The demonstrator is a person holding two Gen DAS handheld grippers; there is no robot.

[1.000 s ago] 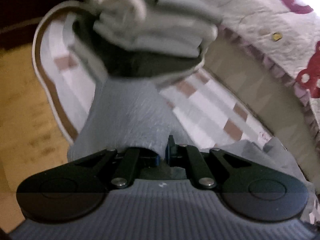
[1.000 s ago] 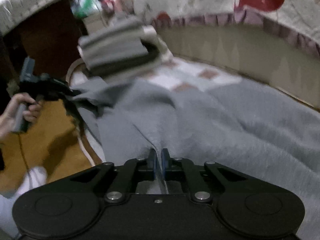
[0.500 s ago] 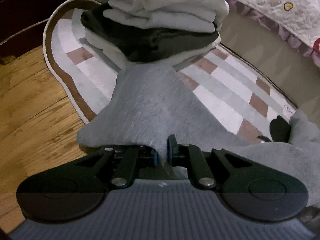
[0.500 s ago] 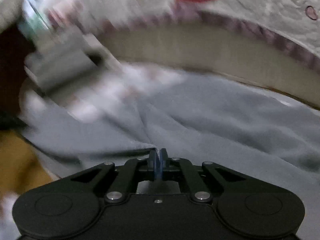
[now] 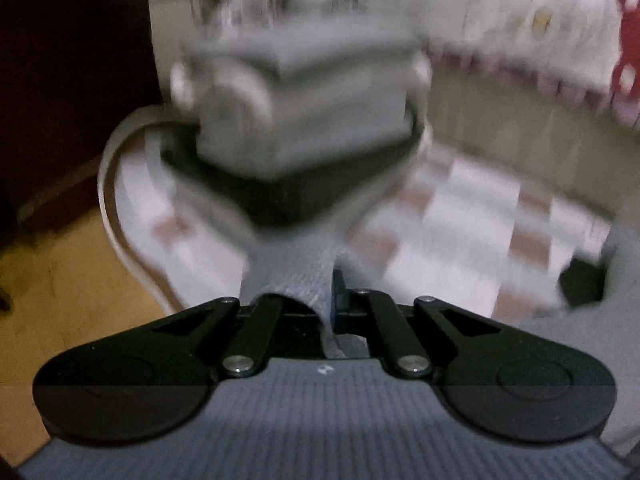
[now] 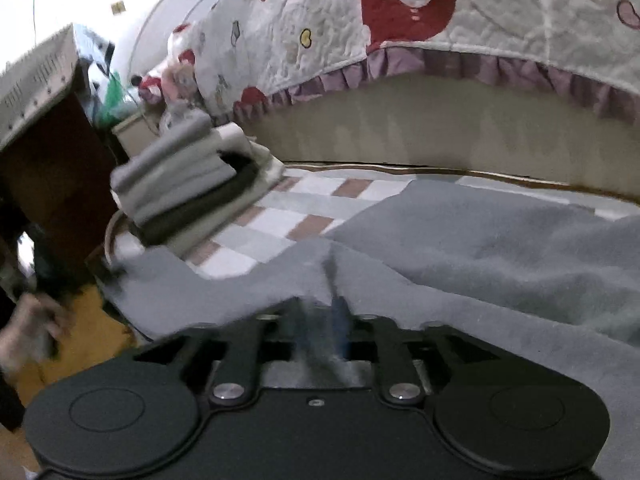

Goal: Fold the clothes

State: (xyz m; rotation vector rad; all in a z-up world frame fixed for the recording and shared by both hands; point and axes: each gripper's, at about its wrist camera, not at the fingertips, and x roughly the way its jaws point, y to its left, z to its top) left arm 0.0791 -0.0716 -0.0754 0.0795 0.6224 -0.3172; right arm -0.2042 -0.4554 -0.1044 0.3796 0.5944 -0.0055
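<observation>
A grey garment (image 6: 480, 248) lies spread over a checked rug (image 6: 320, 188) beside the bed. My left gripper (image 5: 330, 296) is shut on a narrow fold of this garment (image 5: 296, 268), which runs forward from the jaws. My right gripper (image 6: 322, 316) is blurred, its jaws opening. A ridge of the grey cloth still lies between and over the fingers, and the pads do not seem to press it. A stack of folded clothes (image 5: 304, 120) in grey, white and black stands at the rug's far left end (image 6: 180, 176).
The bed's beige side (image 6: 440, 128) and its quilt (image 6: 400, 20) with red figures bound the rug on the far side. A dark wooden cabinet (image 6: 52, 168) stands at left. Wooden floor (image 5: 60, 272) lies left of the rug. A person's hand (image 6: 28, 332) shows blurred at far left.
The right jaws, pinched on the grey cloth before, have parted. The left gripper stays clamped on its fold, and its view has swung upward and blurred.
</observation>
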